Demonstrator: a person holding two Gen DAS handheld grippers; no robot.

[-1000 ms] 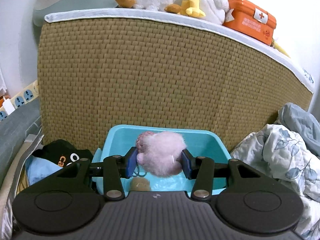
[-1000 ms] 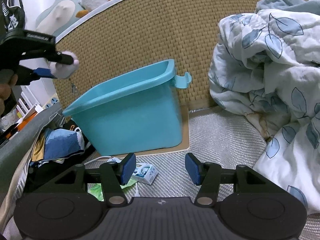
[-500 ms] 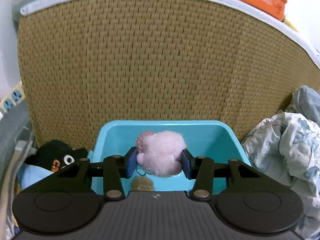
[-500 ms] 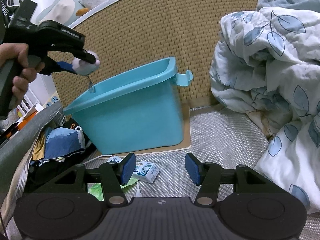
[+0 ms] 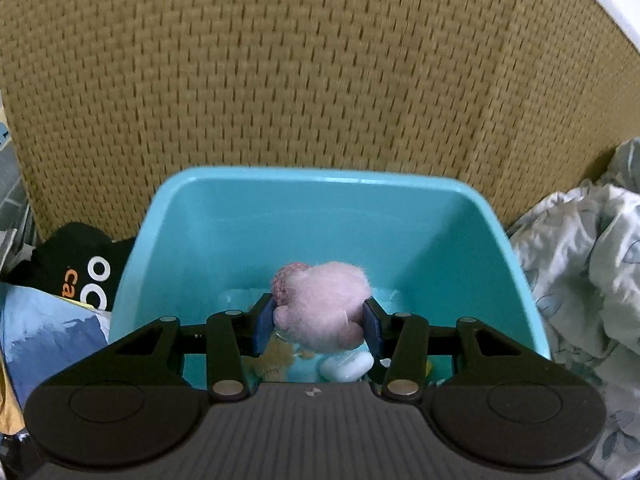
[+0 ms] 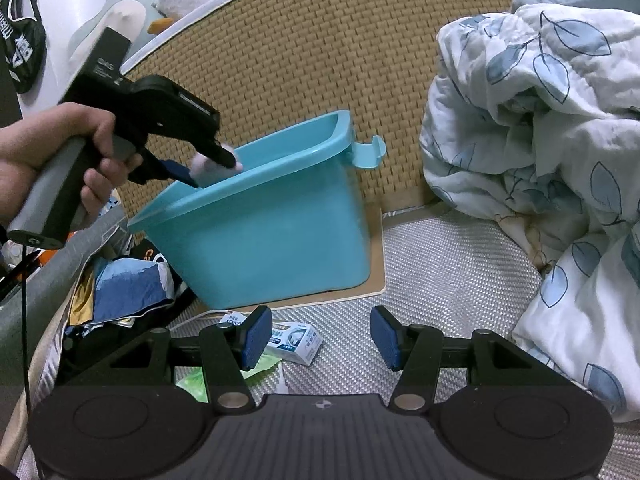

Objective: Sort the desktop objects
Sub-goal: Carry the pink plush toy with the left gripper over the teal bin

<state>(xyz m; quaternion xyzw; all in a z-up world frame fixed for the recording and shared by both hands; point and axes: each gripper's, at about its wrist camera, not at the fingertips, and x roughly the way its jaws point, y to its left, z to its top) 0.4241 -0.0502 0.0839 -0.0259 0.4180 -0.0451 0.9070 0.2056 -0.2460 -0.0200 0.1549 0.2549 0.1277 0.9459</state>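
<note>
Gripping a pink plush toy between both pads, the left gripper hangs over the open teal bin, toy at rim level. The right gripper stands half open and empty above a small white box on the woven mat.

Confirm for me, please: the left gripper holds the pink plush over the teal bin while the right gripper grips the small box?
Not quite. The right gripper is open and empty in the right wrist view; the small box lies beyond it. The left gripper does hold the pink plush over the teal bin.

Plush toy over teal bin
</note>
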